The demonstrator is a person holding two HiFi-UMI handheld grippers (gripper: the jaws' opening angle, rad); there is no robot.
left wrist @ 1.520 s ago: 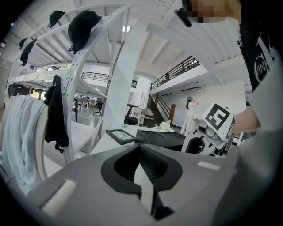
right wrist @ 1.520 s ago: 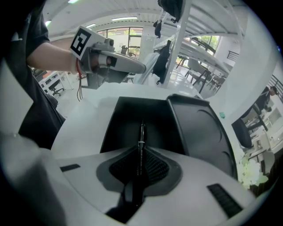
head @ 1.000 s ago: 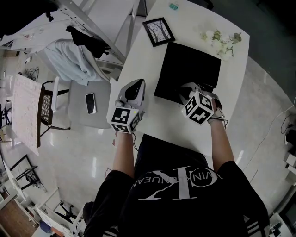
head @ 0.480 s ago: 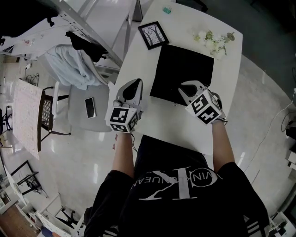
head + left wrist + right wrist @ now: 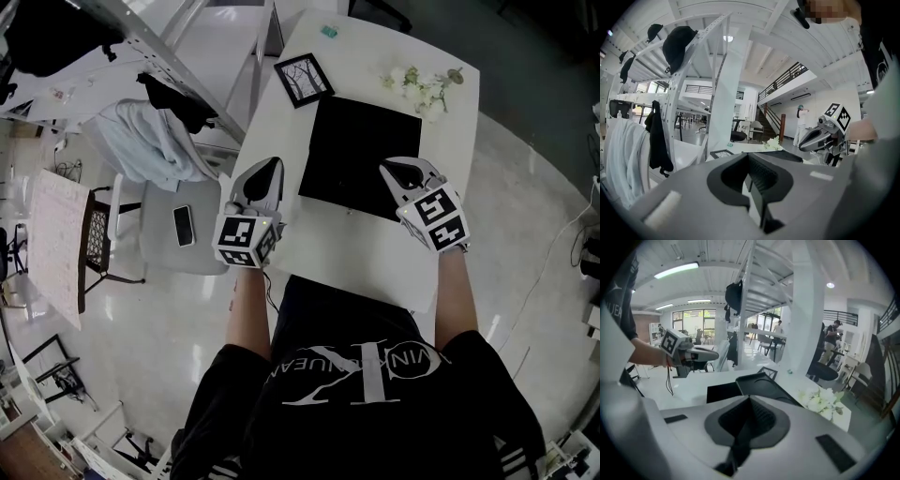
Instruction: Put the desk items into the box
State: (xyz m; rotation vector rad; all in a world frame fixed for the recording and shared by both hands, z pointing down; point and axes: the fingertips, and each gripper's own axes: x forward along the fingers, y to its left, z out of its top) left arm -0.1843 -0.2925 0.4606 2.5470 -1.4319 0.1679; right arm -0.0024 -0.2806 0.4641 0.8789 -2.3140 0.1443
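A flat black box [image 5: 361,155] lies in the middle of the white desk [image 5: 375,253]; it shows as a shallow black tray [image 5: 761,386] in the right gripper view. Behind it lie a black picture frame [image 5: 302,80], a bunch of white flowers [image 5: 422,86] and a small teal item [image 5: 329,31]. My left gripper [image 5: 265,169] is shut and empty at the desk's left edge, left of the box. Also shut and empty, my right gripper [image 5: 396,171] hovers by the box's near right corner. The frame [image 5: 721,153] and flowers [image 5: 822,401] also appear in the gripper views.
Left of the desk stands a grey chair [image 5: 159,206] with a phone [image 5: 183,225] on its seat and pale clothes [image 5: 141,141] draped over it. A white metal rack [image 5: 150,42] rises behind it. The floor is glossy white.
My right gripper has drawn back to the right, off the box's near edge toward its right corner. The left gripper has hardly moved.
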